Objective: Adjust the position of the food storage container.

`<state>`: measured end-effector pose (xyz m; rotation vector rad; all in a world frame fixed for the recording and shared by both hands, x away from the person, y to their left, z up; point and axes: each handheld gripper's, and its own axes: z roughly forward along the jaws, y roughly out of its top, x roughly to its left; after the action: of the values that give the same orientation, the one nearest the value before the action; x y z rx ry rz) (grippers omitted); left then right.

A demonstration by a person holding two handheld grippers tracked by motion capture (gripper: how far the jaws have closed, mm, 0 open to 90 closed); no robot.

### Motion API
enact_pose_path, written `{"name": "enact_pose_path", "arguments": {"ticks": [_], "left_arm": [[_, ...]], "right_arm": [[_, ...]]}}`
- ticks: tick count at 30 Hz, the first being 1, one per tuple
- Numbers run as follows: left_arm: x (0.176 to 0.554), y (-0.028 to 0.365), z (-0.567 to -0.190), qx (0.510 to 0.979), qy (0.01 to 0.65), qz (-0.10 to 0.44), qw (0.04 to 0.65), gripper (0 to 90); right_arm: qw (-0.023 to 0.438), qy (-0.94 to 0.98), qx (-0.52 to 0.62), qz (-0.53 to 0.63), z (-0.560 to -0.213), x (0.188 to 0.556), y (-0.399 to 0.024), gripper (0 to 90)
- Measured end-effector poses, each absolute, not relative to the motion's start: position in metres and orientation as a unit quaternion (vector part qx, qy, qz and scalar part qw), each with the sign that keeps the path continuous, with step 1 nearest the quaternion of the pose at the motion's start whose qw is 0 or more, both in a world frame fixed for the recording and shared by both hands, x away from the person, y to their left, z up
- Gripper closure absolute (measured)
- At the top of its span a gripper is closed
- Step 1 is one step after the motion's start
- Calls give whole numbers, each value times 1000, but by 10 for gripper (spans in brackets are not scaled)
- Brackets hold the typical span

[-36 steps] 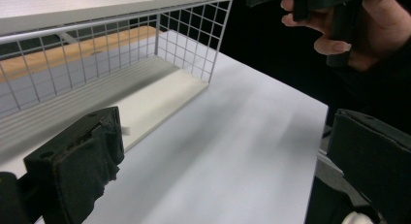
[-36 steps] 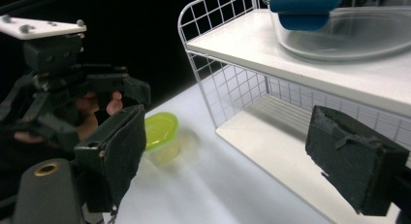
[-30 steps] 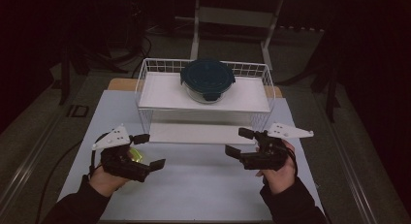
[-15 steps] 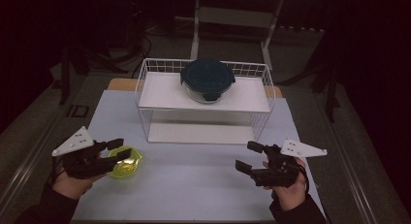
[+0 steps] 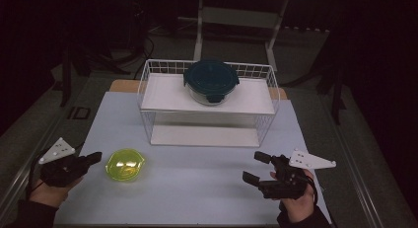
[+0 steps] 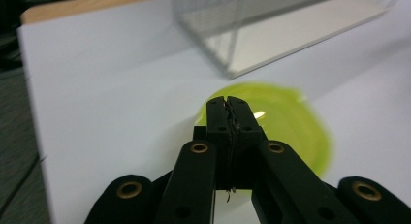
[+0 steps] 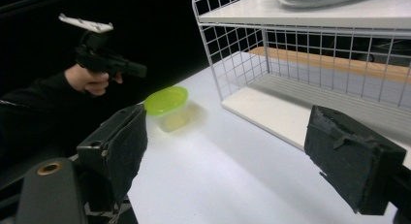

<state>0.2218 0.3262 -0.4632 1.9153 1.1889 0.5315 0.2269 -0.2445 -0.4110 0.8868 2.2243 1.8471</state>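
High view shows your left tool [image 5: 93,156] low at the near left of the tabletop [image 5: 207,178], its jaws pressed flat together with nothing between them; they have just been closing. Directly ahead of its tips, just beside them toward the middle of the tabletop, sits the yellow-green container [image 5: 125,164], free and apart from the tool. In the left gripper view the closed tips [image 6: 228,110] point straight across the container's lid [image 6: 291,122], so the line of approach is already set. The container looks round, so it gives you no long axis to match. Your right tool [image 5: 256,167] waits at the near right with its jaws wide apart and empty, well apart from the container, so your left hand is plainly nearer. Farther back stands the white wire rack [image 5: 209,102], with the dark-lidded glass bowl [image 5: 211,81] on its upper shelf.
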Motion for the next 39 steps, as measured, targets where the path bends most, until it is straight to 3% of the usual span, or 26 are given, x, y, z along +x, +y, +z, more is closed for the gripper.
{"name": "enact_pose_path", "arguments": {"ticks": [6,13,39], "left_arm": [[232,340,-501,764,499,184,365,890],[238,329,-523,784,494,155,343,891],[264,253,-526,828,423,103,354,891]], "right_arm": [[54,735,292,609,-412,226,-245,152],[56,735,294,608,-413,225,-247,152],[50,734,306,604,-422,225,-252,152]]}}
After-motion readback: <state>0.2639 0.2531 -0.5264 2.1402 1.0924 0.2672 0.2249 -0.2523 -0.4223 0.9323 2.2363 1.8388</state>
